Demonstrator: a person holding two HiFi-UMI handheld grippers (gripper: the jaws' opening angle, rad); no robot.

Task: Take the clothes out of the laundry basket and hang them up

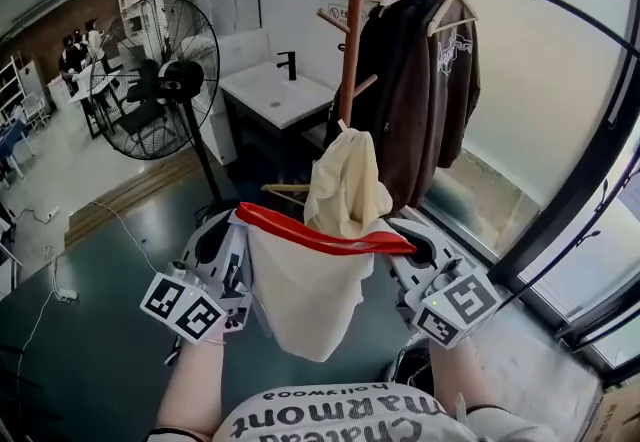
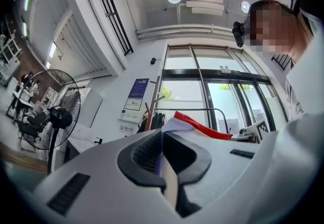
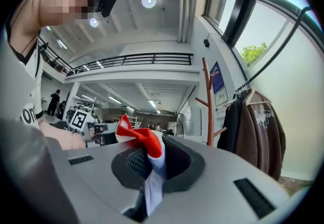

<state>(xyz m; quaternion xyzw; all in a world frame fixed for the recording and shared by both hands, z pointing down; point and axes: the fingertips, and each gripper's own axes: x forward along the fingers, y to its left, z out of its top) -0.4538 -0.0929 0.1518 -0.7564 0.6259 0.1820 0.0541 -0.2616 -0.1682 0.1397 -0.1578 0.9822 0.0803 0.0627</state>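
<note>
**White garment (image 1: 300, 305) held up in mid-air, one gripper on each end**

The person has the white garment stretched out in front of their chest, above the dark floor (image 1: 100, 330). Its red trim (image 1: 320, 235) runs along the top edge from one gripper to the other.

The left gripper (image 1: 238, 222) is clamped tight on the left end. In the left gripper view the jaws are squeezed together with a thin fold of white fabric (image 2: 169, 187) pinched between them, and the red trim pokes out past the tips.

Same deal on the right. The right gripper (image 1: 398, 235) is closed hard on the right end, and the right gripper view shows red and white cloth (image 3: 152, 167) bunched up in the jaws.

A cream cloth (image 1: 345, 185) hangs just behind the red trim, with a bit of wooden hanger (image 1: 285, 192) showing at its left. Can't tell what's actually holding it up.

Far right, brown jackets (image 1: 420, 100) hang on a black clothes rail (image 1: 560, 0), right next to a wooden coat stand (image 1: 353, 20). Far left is a big black fan (image 1: 155, 80), and between the fan and the stand there's a white counter (image 1: 265, 95) with a black tap (image 1: 290, 65).
</note>
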